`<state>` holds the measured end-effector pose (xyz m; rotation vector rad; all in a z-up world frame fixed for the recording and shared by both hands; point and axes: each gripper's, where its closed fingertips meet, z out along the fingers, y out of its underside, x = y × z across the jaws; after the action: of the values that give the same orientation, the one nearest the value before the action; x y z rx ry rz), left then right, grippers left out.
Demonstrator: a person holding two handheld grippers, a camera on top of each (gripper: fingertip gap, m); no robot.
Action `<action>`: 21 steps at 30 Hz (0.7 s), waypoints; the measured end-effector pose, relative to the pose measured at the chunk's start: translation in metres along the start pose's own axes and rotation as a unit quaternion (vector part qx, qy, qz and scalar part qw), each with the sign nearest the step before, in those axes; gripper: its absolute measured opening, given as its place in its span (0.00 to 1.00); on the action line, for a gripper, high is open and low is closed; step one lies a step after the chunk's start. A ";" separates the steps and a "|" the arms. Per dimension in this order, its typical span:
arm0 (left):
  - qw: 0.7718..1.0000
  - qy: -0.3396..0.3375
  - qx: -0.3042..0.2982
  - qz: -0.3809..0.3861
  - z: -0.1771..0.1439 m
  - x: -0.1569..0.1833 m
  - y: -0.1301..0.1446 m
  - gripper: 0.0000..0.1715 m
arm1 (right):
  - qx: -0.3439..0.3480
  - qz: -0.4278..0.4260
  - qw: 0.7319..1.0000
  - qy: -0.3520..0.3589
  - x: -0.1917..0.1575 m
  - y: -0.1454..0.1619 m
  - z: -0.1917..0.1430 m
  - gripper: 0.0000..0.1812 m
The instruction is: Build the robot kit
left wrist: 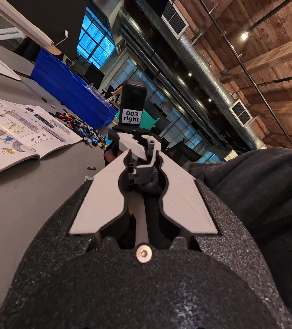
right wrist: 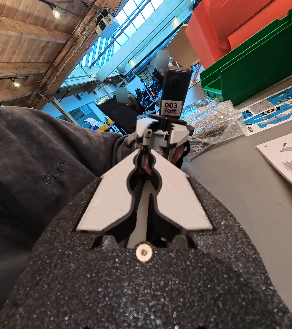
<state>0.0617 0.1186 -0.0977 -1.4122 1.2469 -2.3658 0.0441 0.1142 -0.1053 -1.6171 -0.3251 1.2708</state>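
Left gripper [left wrist: 142,156] fingers clamp grey assembly [left wrist: 141,173]; right gripper [right wrist: 144,154] fingers pinch black pin [right wrist: 143,157] against it, above tabletop [left wrist: 34,204].

a: any writing to be seen?
b: a white label [left wrist: 132,116] with black print on the black camera [left wrist: 134,95] ahead; another label [right wrist: 171,108] in the right wrist view.
a: more?
b: stitched letters on the grey sweatshirt [right wrist: 53,173], and step numbers in the instruction booklet [left wrist: 17,131] on the worktop [left wrist: 34,195].
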 end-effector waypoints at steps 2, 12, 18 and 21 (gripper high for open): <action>1.000 0.009 -0.004 0.006 0.000 0.003 0.001 0.13 | -0.012 0.005 1.000 -0.007 -0.001 0.005 0.003 0.03; 0.995 -0.006 -0.084 0.060 0.003 0.005 0.021 0.13 | -0.087 -0.011 0.996 0.002 -0.005 0.022 -0.005 0.03; 0.992 -0.028 -0.098 0.077 0.001 0.000 0.022 0.11 | -0.105 -0.009 0.994 0.031 0.006 0.030 -0.005 0.03; 0.992 -0.040 -0.101 0.066 0.001 -0.006 0.024 0.09 | -0.105 -0.014 0.994 0.033 0.006 0.030 -0.005 0.03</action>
<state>0.0587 0.1051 -0.1187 -1.4137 1.5439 -2.1249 0.0402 0.1022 -0.1334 -1.8221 -0.4501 1.1904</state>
